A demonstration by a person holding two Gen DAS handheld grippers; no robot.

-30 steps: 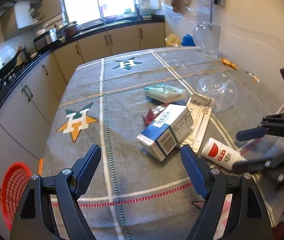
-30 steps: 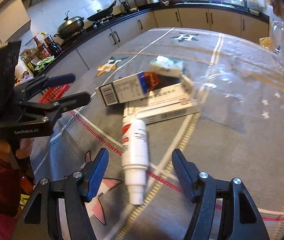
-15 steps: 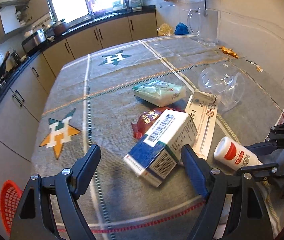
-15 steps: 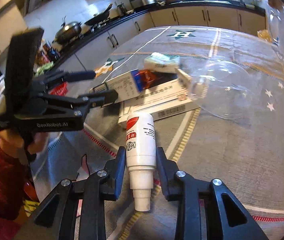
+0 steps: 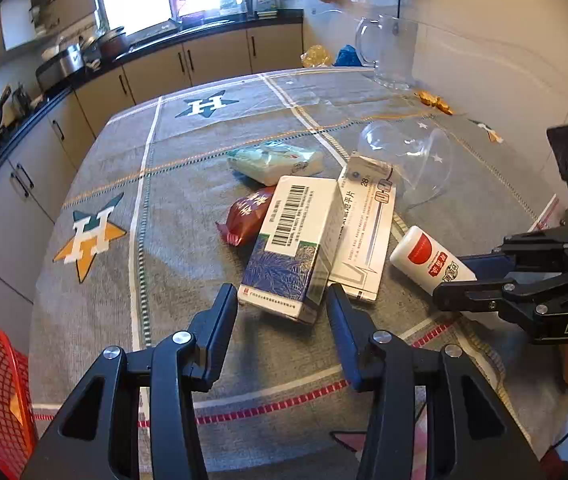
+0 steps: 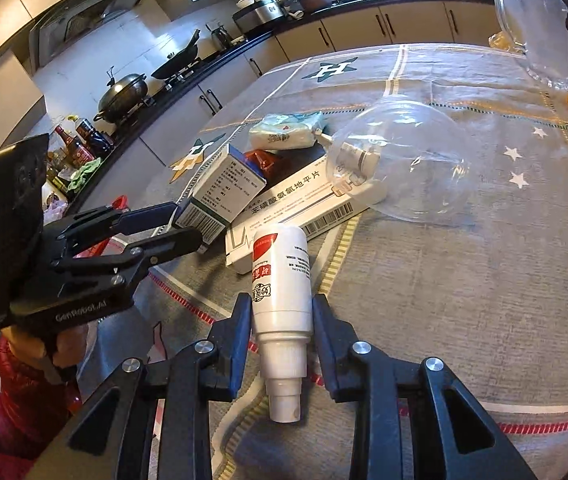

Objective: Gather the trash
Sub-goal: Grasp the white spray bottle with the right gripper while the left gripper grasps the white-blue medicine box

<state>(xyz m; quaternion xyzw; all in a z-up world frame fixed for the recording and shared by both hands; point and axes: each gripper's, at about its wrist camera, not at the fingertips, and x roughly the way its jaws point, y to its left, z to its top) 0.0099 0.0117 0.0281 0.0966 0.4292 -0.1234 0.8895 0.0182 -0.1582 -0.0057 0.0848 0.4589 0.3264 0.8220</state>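
Observation:
A blue-and-white medicine box [image 5: 295, 240] lies on the grey tablecloth, its near end between the fingers of my left gripper [image 5: 282, 300], whose jaws stand close beside the box's sides; contact is not clear. My right gripper [image 6: 282, 312] is shut on a white bottle with a red label [image 6: 282, 276], also seen in the left wrist view [image 5: 429, 258]. A flat white carton [image 5: 367, 232], a red snack wrapper [image 5: 246, 212], a pale green tissue pack [image 5: 276, 160] and a clear plastic dome [image 5: 407, 160] lie around them.
A red mesh basket [image 5: 0, 392] stands below the table's left edge. A glass jug [image 5: 387, 52] and orange wrappers [image 5: 435, 102] sit near the far right wall. Kitchen counters run along the left and back.
My left gripper moved forward and narrowed around the medicine box's near end. My right gripper closed on the white bottle and has held it since.

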